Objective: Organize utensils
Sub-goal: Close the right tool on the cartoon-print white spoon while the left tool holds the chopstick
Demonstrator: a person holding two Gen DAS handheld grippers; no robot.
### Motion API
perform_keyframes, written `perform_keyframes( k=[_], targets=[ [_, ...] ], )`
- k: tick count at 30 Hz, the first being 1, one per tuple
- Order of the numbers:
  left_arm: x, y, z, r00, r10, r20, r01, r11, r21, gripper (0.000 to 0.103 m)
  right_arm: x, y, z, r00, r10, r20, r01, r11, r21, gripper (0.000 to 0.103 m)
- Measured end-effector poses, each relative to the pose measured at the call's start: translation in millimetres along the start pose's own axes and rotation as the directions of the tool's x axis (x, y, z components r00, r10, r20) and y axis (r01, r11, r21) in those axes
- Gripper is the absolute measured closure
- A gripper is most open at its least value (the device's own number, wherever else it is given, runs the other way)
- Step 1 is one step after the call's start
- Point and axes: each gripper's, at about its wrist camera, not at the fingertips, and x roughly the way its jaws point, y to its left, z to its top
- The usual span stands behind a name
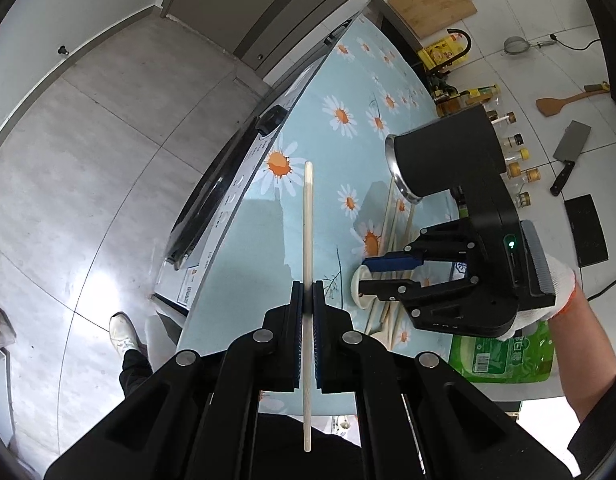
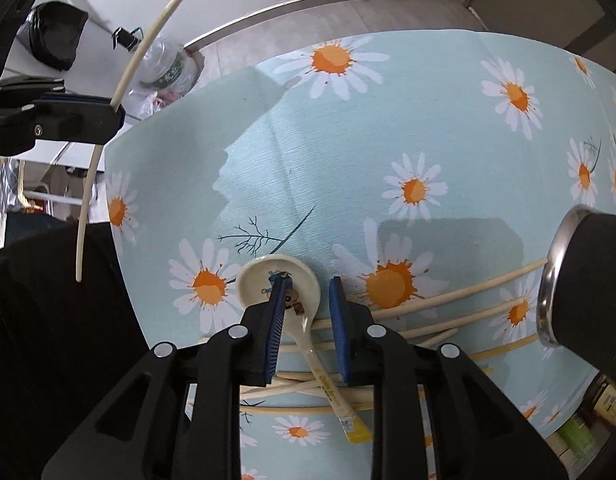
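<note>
One stick up, spoon next

The left gripper (image 1: 307,300) pinches a chopstick (image 1: 308,240) above the table (image 1: 327,152); the right gripper (image 2: 306,300), fingers spread, should close gently on the spoon (image 2: 284,292) near the table's front edge, beside the cup (image 2: 587,280).

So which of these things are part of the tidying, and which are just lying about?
Part of the job:
chopstick, held in the left gripper
loose chopsticks
spoon, under the open right gripper
black holder

Just lying about:
cleaver
cutting board
wooden spatula
spice jars
</note>
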Motion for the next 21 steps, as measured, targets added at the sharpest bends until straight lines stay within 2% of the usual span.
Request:
perform_keyframes(
  k=[2, 3, 4, 12, 21],
  targets=[
    [0.6, -0.7, 0.1, 1.000, -0.005, -0.003, 0.005, 1.000, 0.006, 0.100, 1.5, 4.3, 1.8, 1.000, -0.020, -0.017, 0.020, 1.000, -0.014, 0.079],
    [0.6, -1.5, -0.4, 1.000, -0.009, -0.002, 0.009, 1.000, 0.007, 0.100, 1.9, 7.2, 2.5, 0.999, -0.035, -0.021, 0.035, 0.999, -0.031, 0.085],
    [0.3, -1.8, -0.9, 1.000, -0.016, 0.002, 0.016, 1.000, 0.008, 0.100, 2.3, 9.7, 3.9, 0.999, -0.033, -0.021, 0.032, 0.999, -0.038, 0.085],
    [1.1, 0.9, -6.0, 1.000, -0.016, 0.007, 0.017, 1.000, -0.008, 0.100, -1.2, 6.4, 0.0, 1.000, -0.024, 0.004, 0.024, 0.999, 0.025, 0.096],
    [5.9, -1.7, -6.8, 1.000, 0.007, 0.000, -0.007, 1.000, -0.003, 0.100, -14.2, -2.5, -21.3, 0.996, -0.016, 0.087, 0.007, 0.995, 0.102, 0.098]
  ],
)
